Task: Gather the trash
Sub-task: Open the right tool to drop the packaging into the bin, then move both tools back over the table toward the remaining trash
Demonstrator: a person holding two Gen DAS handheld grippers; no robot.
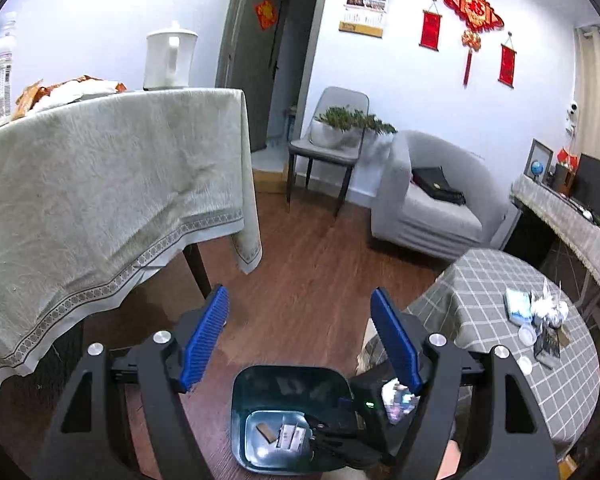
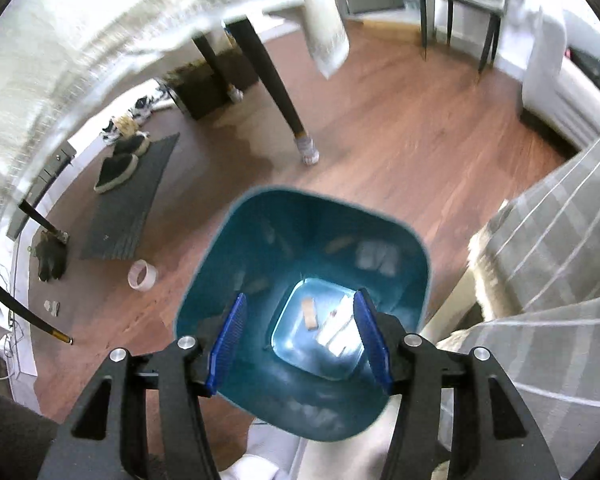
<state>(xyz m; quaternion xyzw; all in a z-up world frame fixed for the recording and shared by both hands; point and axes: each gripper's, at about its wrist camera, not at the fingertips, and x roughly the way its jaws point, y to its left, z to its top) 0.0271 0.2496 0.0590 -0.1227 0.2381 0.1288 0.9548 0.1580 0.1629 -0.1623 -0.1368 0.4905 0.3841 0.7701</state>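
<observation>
The teal plastic waste bin (image 2: pixel 303 280) with rounded corners stands on the brown wooden floor (image 2: pixel 399 140), and everything here is best placed against it. At its bottom lie a small tan strip (image 2: pixel 310 314) and some pale paper scraps (image 2: pixel 339 332), so part of the collecting looks done. The right gripper (image 2: pixel 298 338) hangs directly above the bin's mouth, its blue-padded fingers (image 2: pixel 228 344) spread wide with nothing between them. The left gripper (image 1: pixel 305 336) sits above and slightly behind the bin, likewise spread wide and empty; the right gripper's dark body shows just over the bin in the left wrist view.

Beside the bin, on its right, is the round table with a grey checked cloth (image 1: pixel 479 280), carrying white crumpled wrappers (image 1: pixel 547 308) and small lids on its far side. On the other side of the bin, a white tape roll (image 2: pixel 142 276) lies on the floor near a dark mat (image 2: pixel 132 208).

To do this step well, I would lift the empty right claw clear of the bin's rim before swinging toward the checked table, approach one wrapper at a time from above, and close on its bulk, not an edge, since crumpled film will likely slip. Keep the bin undisturbed.
</observation>
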